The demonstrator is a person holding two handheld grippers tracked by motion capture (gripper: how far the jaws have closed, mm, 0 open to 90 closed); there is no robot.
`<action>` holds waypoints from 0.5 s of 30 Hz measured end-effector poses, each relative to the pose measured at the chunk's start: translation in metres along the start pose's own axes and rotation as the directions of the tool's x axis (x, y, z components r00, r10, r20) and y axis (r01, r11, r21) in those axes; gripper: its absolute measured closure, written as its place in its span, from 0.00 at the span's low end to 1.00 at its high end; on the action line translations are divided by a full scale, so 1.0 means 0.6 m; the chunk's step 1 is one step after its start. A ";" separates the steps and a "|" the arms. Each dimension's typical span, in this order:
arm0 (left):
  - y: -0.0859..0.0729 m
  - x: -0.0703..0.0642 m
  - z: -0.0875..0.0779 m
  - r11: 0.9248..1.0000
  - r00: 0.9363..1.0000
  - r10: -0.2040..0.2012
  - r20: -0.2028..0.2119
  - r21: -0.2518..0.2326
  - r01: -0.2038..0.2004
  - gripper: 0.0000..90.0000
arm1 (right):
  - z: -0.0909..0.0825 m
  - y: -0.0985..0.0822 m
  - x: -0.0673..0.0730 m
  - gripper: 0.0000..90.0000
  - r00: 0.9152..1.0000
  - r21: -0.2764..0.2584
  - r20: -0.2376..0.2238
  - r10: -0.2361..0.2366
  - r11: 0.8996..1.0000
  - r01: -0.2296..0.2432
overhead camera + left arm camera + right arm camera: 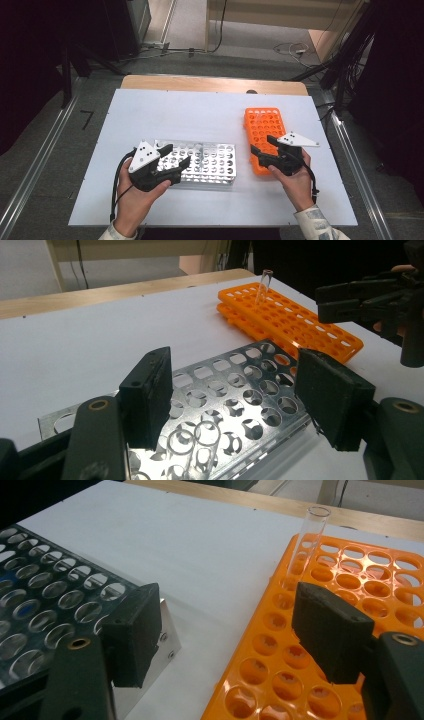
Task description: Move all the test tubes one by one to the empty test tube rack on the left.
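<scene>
High view: we see the left claw (176,156) released over the metal rack (210,165), the right claw (264,145) released over the orange rack (265,135) on the table (165,107); left gripper view: glass tubes (192,442) sit racked (easily clipped); right gripper view: the upright test tube (306,545) could tip if approached off-centre.

Item count, referenced to the tabletop (150,107):

- Tube racks: two. One metal rack (207,162) lies at the tabletop's near centre; one orange rack (265,127) lies at its right.
- Glass tubes: one. A single clear tube (309,540) stands upright in the orange rack.
- Claws: two, the left claw (172,155) and the right claw (264,145).
</scene>
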State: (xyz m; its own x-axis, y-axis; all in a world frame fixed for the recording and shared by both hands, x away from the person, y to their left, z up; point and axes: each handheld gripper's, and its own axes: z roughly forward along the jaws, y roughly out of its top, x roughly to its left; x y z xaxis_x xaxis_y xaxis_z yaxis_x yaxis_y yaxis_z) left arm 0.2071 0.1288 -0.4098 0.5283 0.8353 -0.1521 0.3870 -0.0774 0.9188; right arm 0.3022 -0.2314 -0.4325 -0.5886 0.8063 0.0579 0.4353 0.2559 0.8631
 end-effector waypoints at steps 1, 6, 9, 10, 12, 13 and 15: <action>0.000 0.001 0.000 1.000 1.000 -0.001 0.000 0.000 0.001 0.36 | 0.004 0.001 -0.001 0.29 1.000 0.001 0.002 0.001 1.000 -0.001; 0.000 0.002 0.000 1.000 1.000 -0.002 -0.004 0.000 0.002 0.35 | 0.020 0.009 -0.005 0.30 1.000 0.003 0.017 0.005 1.000 -0.005; 0.000 0.003 -0.001 1.000 1.000 -0.001 -0.003 0.001 0.001 0.35 | 0.028 0.014 -0.007 0.30 1.000 0.000 0.027 0.004 1.000 -0.004; 0.000 0.003 -0.001 1.000 1.000 0.000 -0.003 0.001 0.000 0.35 | 0.031 0.016 -0.008 0.30 1.000 0.001 0.030 0.000 1.000 0.000; 0.000 0.003 -0.001 1.000 1.000 -0.001 -0.002 -0.001 0.001 0.35 | 0.036 0.018 -0.009 0.30 0.999 0.003 0.039 -0.001 1.000 0.001; 0.000 0.003 -0.001 1.000 1.000 -0.001 -0.002 -0.001 0.001 0.35 | 0.037 0.019 -0.009 0.30 0.999 0.008 0.043 0.000 1.000 0.000; 0.000 0.004 -0.001 1.000 1.000 -0.001 -0.002 -0.001 0.001 0.35 | 0.041 0.022 -0.011 0.30 0.999 0.009 0.049 -0.003 1.000 0.003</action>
State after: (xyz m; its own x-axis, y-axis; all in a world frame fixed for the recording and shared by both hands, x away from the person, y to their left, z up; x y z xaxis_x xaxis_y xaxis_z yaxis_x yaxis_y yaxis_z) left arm 0.2077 0.1310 -0.4101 0.5260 0.8367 -0.1524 0.3866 -0.0756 0.9191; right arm 0.3286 -0.2199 -0.4339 -0.5557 0.8309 0.0300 0.4396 0.2630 0.8588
